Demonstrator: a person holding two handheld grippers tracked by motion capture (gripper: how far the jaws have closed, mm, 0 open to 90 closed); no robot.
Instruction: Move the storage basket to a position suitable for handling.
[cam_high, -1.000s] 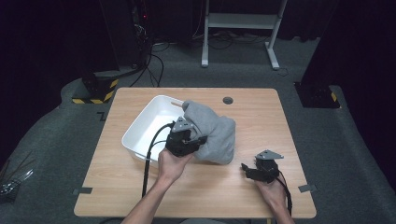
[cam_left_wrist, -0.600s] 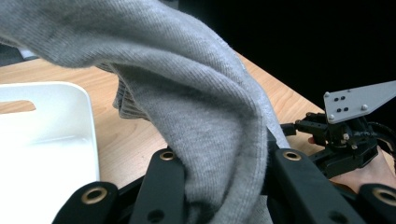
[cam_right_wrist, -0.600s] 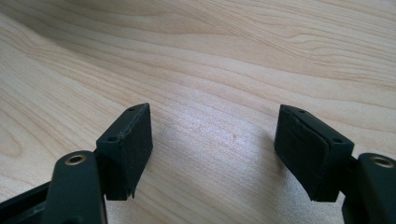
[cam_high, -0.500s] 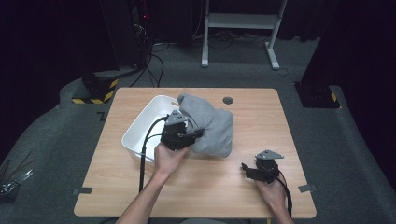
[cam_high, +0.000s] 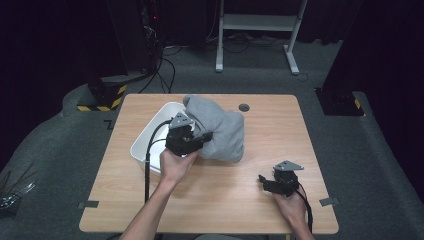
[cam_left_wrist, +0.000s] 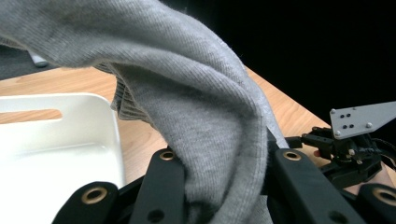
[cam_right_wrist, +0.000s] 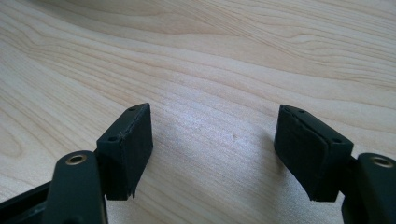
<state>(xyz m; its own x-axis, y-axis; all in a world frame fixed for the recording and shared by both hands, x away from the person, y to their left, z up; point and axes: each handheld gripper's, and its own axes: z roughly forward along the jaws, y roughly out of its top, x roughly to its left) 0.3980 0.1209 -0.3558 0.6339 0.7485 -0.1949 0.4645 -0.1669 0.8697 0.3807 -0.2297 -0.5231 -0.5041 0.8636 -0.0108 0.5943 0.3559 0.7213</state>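
One wooden table (cam_high: 225, 200) is filling the middle of the high view, and its lower half is lying bare between the two hands. One white tub (cam_high: 150, 140) is sitting left of centre on the table, with its left wall near the table's left edge. One grey sweater (cam_high: 220, 130) is lying bunched at the centre of the frame, partly over the tub's right rim and partly on the wood. One small dark round spot (cam_high: 244, 107) is showing near the table's far edge, just right of the sweater.

The left gripper (cam_high: 192, 140) is reaching toward the right, just below the sweater's left part. In the left gripper view its jaws are clamping a thick fold of the sweater (cam_left_wrist: 219, 154), and the cloth is filling the gap between them. The tub (cam_left_wrist: 56, 140) is standing at the left of this view.

The right gripper (cam_high: 272, 182) is resting at the lower right of the high view, well apart from the sweater. Its jaws are standing apart over bare wood (cam_right_wrist: 210, 60), holding nothing.
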